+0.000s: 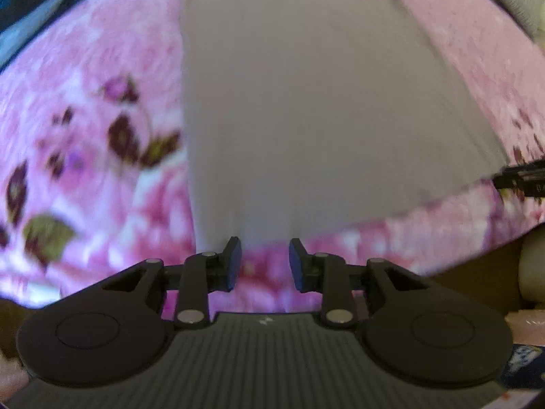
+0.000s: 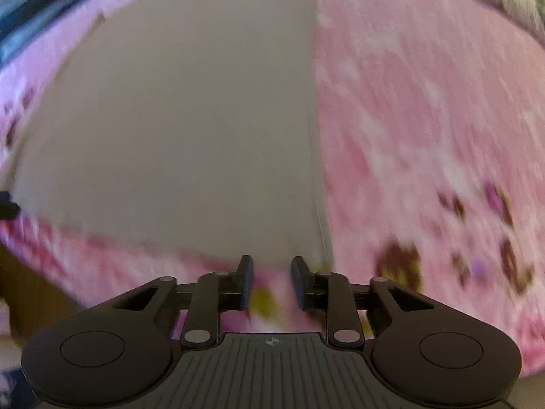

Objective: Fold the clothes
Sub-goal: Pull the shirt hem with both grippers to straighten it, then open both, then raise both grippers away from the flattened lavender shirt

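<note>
Grey garment (image 1: 306, 102) lies flat on pink floral blanket (image 1: 85, 68), near hem just ahead of both tools. Left tool (image 1: 265, 262) jaws apart, nothing between; right tool (image 2: 271, 281) likewise apart, empty. Judged step: fold just laid, corners let go. Next move likely calls for regrasp at fresh edge. Left view alone shows other tool's tip at right; right view alone shows garment's straight side seam.

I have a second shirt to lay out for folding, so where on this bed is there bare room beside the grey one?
The pink floral blanket lies bare left of the grey garment, and bare again on its right side. A narrow strip runs along the near hem, where the left gripper and right gripper hang open. The middle is taken.
</note>
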The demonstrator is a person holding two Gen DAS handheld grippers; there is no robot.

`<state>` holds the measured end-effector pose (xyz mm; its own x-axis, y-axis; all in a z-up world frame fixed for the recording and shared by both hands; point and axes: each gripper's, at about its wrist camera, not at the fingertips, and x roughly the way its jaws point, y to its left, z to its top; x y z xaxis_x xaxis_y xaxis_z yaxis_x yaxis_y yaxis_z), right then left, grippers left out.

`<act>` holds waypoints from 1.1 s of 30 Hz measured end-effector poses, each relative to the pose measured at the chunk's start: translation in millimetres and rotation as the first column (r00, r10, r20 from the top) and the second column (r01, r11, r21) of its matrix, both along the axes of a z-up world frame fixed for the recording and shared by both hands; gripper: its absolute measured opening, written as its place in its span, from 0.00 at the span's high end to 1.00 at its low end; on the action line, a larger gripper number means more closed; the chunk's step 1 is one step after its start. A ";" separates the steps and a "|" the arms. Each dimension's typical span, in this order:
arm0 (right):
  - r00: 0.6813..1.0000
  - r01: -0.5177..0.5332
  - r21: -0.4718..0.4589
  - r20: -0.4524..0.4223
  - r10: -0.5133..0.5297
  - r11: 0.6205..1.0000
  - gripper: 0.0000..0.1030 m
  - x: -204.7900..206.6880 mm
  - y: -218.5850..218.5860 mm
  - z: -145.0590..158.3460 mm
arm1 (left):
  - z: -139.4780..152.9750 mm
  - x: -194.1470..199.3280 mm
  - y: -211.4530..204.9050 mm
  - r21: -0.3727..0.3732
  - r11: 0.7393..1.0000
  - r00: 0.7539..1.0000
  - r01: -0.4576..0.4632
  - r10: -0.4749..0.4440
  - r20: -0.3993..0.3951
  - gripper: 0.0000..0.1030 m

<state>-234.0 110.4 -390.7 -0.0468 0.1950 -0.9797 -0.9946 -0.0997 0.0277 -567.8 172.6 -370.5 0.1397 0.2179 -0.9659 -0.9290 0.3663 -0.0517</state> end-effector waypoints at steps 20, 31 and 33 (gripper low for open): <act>0.977 -0.049 0.295 -0.184 0.107 0.954 0.35 24.6 -95.1 261.6 | 247.4 93.5 -135.6 0.261 0.947 0.982 -0.188 0.185 0.035 0.49; 0.967 -0.116 0.270 -0.187 0.171 0.956 0.35 18.8 -162.2 308.6 | 316.6 119.5 -193.7 0.326 0.928 0.984 -0.179 0.176 0.039 0.36; 0.969 -0.124 0.256 -0.179 0.173 0.959 0.35 14.9 -168.6 306.6 | 318.2 121.2 -196.6 0.325 0.930 0.985 -0.169 0.168 0.034 0.36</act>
<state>-219.1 -58.2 -84.1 -0.2811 0.4003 -0.8722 -0.9450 -0.2738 0.1789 -446.6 -24.0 -52.3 0.0782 0.5413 -0.8372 -0.9786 0.2018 0.0391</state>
